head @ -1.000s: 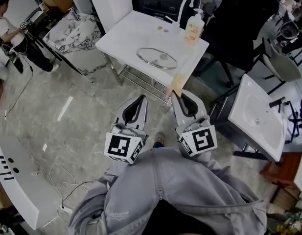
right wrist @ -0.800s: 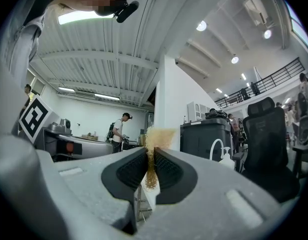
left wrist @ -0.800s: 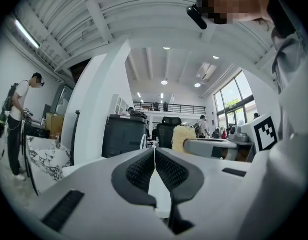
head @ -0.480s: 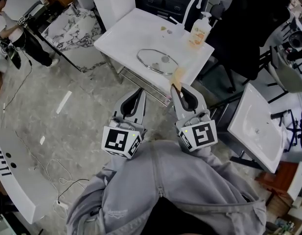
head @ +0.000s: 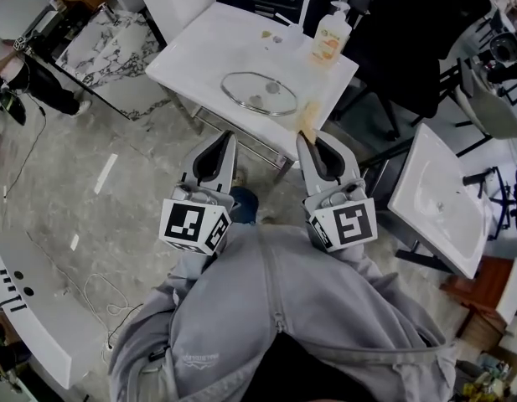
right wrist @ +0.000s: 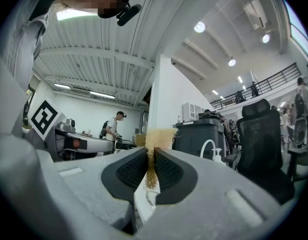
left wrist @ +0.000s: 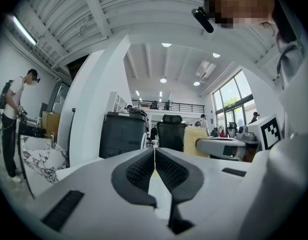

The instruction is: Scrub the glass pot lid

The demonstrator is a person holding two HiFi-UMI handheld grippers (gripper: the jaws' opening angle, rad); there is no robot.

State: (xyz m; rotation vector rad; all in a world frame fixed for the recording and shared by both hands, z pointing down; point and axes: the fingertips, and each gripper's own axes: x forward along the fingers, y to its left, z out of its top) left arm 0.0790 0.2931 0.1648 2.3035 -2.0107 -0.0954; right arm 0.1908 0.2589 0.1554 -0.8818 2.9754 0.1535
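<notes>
- The lid point(head: 260, 93) lies flat on the white surface point(head: 199, 53), upper centre of the head view, near its front edge.
- The left tongs point(head: 226, 138), clenched on nothing, hang just below that edge.
- The right tongs point(head: 302, 139) grasp a yellow sponge point(head: 307, 121), lower right of the lid.
- A soap bottle point(head: 328, 38) stands upper right of the lid.

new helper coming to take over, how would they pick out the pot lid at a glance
Start at the white table straight ahead of the person in the head view. The glass lid lies flat on it, nearer the person than the soap bottle. It is the only round, see-through thing there, ringed by a metal rim.
</notes>
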